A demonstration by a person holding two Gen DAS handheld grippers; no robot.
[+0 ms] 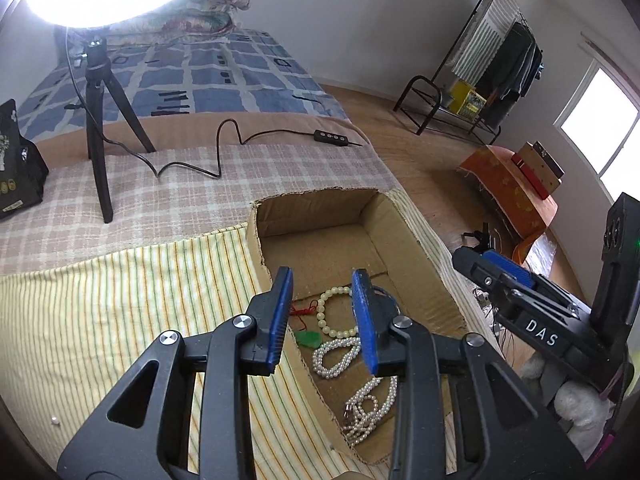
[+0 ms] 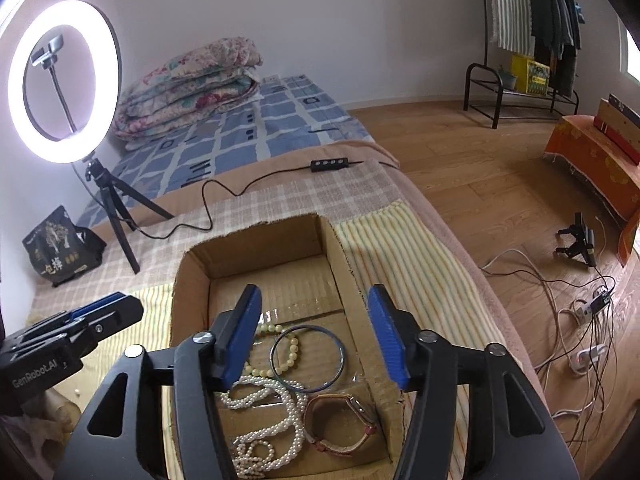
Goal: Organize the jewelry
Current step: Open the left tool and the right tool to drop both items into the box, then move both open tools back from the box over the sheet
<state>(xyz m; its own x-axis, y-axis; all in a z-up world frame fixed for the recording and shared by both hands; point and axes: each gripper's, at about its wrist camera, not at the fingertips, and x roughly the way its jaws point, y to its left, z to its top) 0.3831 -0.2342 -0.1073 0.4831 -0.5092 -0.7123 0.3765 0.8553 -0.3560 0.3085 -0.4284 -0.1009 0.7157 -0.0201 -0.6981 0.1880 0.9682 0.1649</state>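
The left gripper (image 1: 322, 316) hung released over the near end of the box (image 1: 416, 248), its blue pads (image 1: 280, 316) spread and holding nothing. Between and below its fingers lay a pale bead bracelet (image 1: 326, 312), with a green pendant (image 1: 308, 338) on a red cord (image 1: 302, 312) just toward its left pad. Nearer the wrist lay a pearl strand (image 1: 334, 358), and closer still a tangled pearl necklace (image 1: 370, 408).

The right gripper (image 2: 314, 334) was likewise spread wide and empty above the same box (image 2: 192, 276). Below the gap between its fingers sat a dark bangle (image 2: 307, 357) overlapping the bead bracelet (image 2: 290, 352). Toward its left pad were the pearls (image 2: 268, 404), and nearer the wrist a pink-strapped watch (image 2: 344, 424), touching the pearls.

Far off to the left gripper's left stood a ring light (image 2: 64, 80) on a tripod (image 1: 100, 128).
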